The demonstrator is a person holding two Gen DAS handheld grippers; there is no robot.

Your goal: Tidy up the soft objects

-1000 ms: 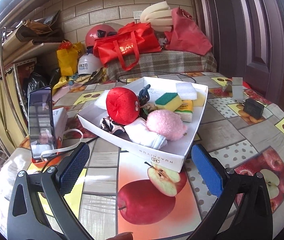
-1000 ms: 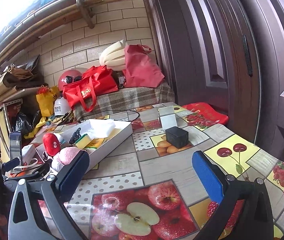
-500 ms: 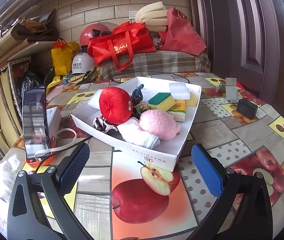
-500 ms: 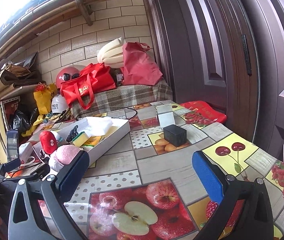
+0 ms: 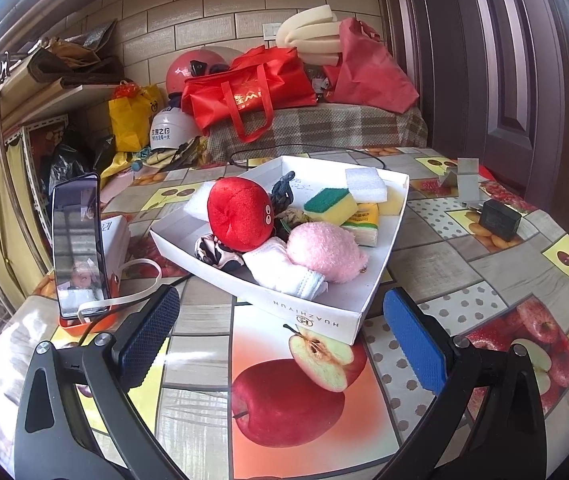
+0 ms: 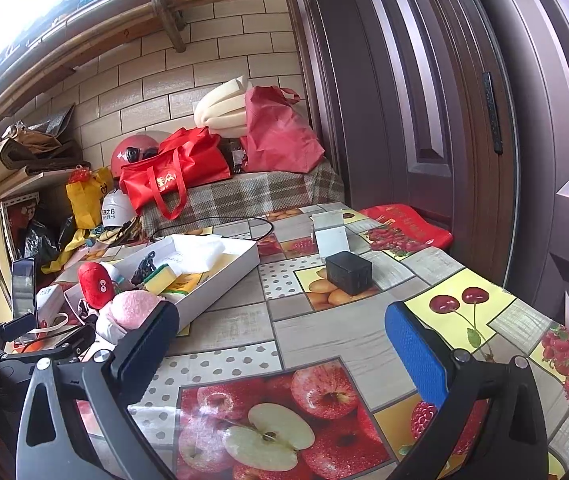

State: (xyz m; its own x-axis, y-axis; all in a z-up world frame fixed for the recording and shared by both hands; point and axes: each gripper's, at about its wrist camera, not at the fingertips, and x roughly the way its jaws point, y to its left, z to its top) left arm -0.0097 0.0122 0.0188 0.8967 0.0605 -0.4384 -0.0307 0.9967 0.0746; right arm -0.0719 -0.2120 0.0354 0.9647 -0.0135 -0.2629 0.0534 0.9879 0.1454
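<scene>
The left tool (image 5: pixel 280 332) has drawn slightly nearer the white tray (image 5: pixel 316 314) at 12 o'clock, jaws spread and empty; right tool (image 6: pixel 280 344) also spread; sorting not begun.

Plush ball (image 5: pixel 239 213), sponge (image 5: pixel 330 206) in tray (image 5: pixel 316 317), phone (image 5: pixel 78 244) left of tray

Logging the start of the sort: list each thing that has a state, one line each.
Left tongs: open, empty, above the table.
Right tongs: open, empty.
White box: lidless, filled with soft items.
Red plush: upright in the box.
Phone: propped upright, screen dark.
Black cube: on the table, apart from the box.
</scene>
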